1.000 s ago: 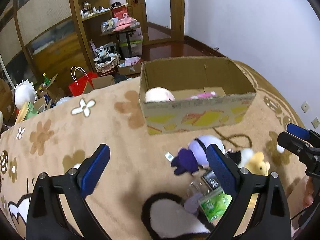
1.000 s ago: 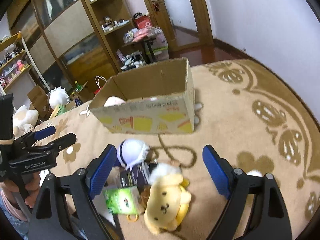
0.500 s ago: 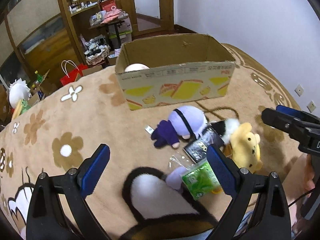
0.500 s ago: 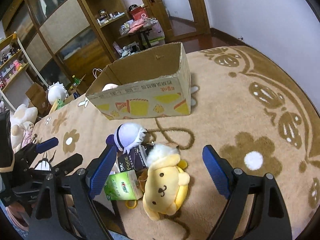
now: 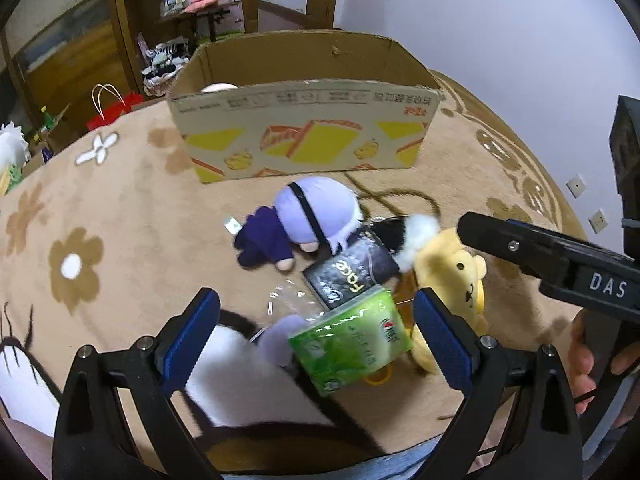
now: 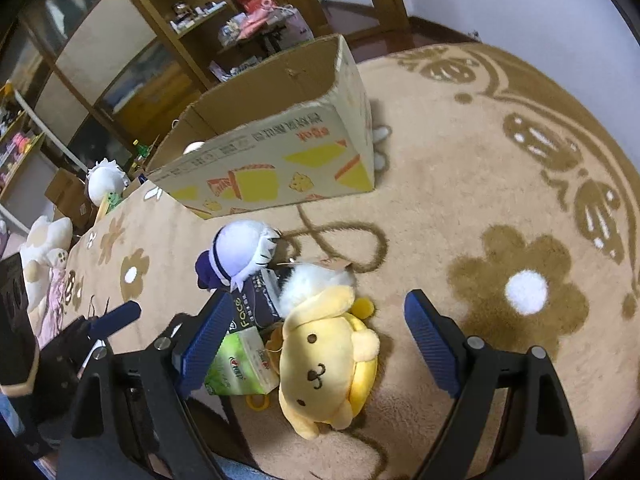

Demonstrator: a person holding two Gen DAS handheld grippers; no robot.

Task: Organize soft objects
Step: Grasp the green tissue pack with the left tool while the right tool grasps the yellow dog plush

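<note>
A pile lies on the tan carpet in front of an open cardboard box (image 5: 304, 136) (image 6: 276, 168). It holds a purple plush doll (image 5: 308, 220) (image 6: 240, 252), a yellow dog plush (image 5: 452, 276) (image 6: 328, 356), a green tissue pack (image 5: 352, 344) (image 6: 240, 364) and a dark "face" pack (image 5: 348, 276) (image 6: 256, 300). My left gripper (image 5: 316, 336) is open, its fingers on either side of the green pack. My right gripper (image 6: 316, 344) is open, straddling the yellow dog. A pale round toy (image 5: 218, 88) shows inside the box.
The carpet (image 6: 500, 200) has brown flower patterns. A wooden shelf unit (image 5: 132, 20) and clutter stand behind the box. More plush toys (image 6: 44, 248) lie at the far left. A red bag (image 5: 110, 110) sits beyond the carpet's edge.
Both grippers have moved down and closer to the pile. The toys now sit between the fingers, and the box looks nearer.
</note>
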